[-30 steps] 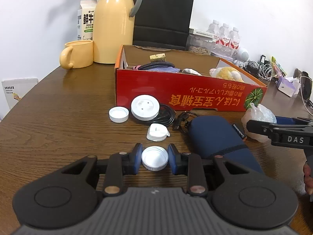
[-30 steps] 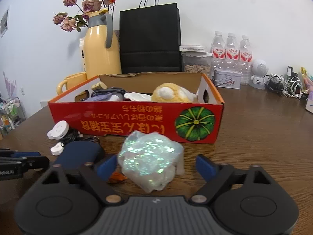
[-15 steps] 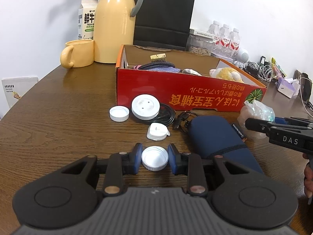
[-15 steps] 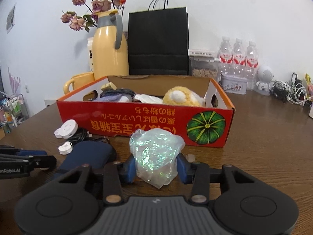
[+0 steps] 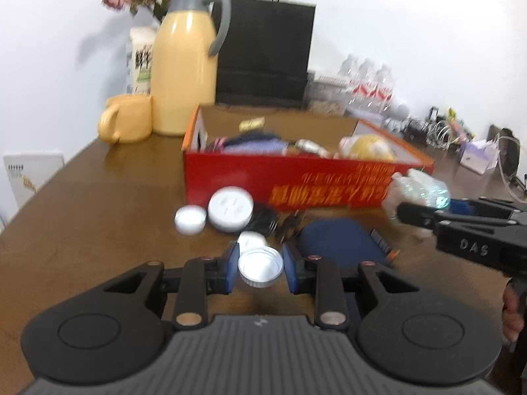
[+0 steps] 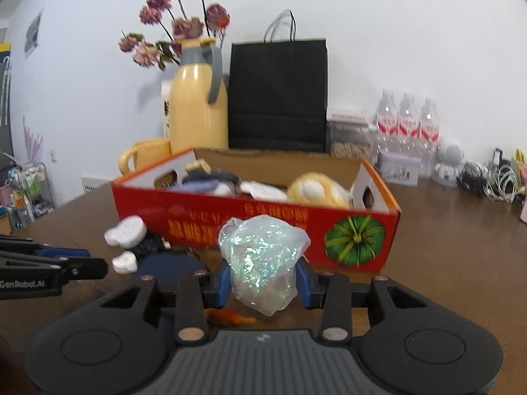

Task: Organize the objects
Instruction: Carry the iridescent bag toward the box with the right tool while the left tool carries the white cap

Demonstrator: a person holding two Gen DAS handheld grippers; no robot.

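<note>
Now the right gripper (image 6: 262, 283) is closing on the shiny bag (image 6: 262, 260); the left gripper (image 5: 260, 268) pinches a white cap (image 5: 260, 267). Squashy bag could slip before the red box (image 6: 296, 227) at twelve o'clock.

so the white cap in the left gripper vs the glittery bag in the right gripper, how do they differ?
The white cap is a small, rigid, ribbed ring, open side towards the camera; the glittery bag is a bigger, soft, crumpled, iridescent clear bundle. The cap fits between the left gripper pads; the bag bulges well above the right gripper, whose jaws are closing on it. Both are clamped between blue pads, near the red box.
</note>
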